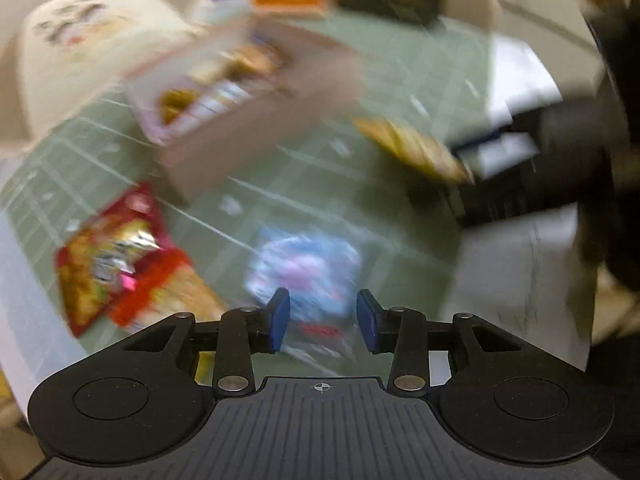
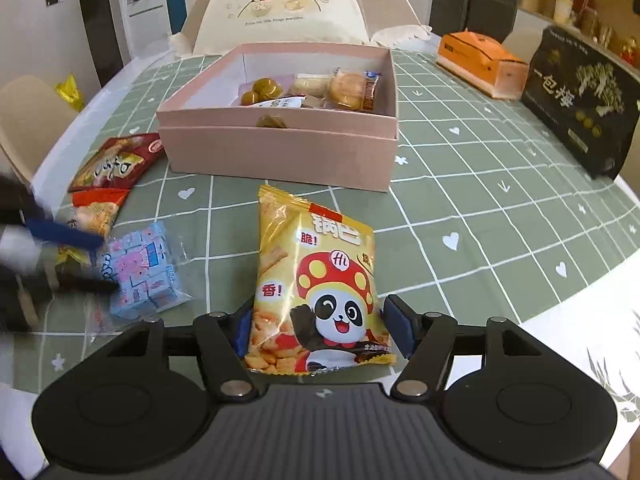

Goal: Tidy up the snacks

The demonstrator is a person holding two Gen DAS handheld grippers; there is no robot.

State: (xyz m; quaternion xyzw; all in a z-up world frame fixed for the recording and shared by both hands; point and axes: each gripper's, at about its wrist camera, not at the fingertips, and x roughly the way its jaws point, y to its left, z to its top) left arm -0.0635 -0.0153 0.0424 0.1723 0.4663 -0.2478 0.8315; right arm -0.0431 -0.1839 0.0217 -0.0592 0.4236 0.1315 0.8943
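A pink box (image 2: 280, 152) with several wrapped snacks in it stands on the green checked tablecloth (image 2: 480, 208). My right gripper (image 2: 320, 330) has its blue pads on both sides of a yellow panda snack bag (image 2: 316, 280) and grips its lower end. My left gripper (image 1: 323, 320) is open just above a blue and pink candy pack (image 1: 304, 268), which also shows in the right wrist view (image 2: 144, 272). The left wrist view is blurred by motion. Red snack bags (image 2: 108, 172) lie left of the box, also seen in the left wrist view (image 1: 116, 264).
An orange box (image 2: 480, 64) and a black box (image 2: 580, 100) stand at the back right of the table. A chair with a cream cartoon cover (image 2: 280, 4) is behind the pink box. The table edge runs close on the left and right.
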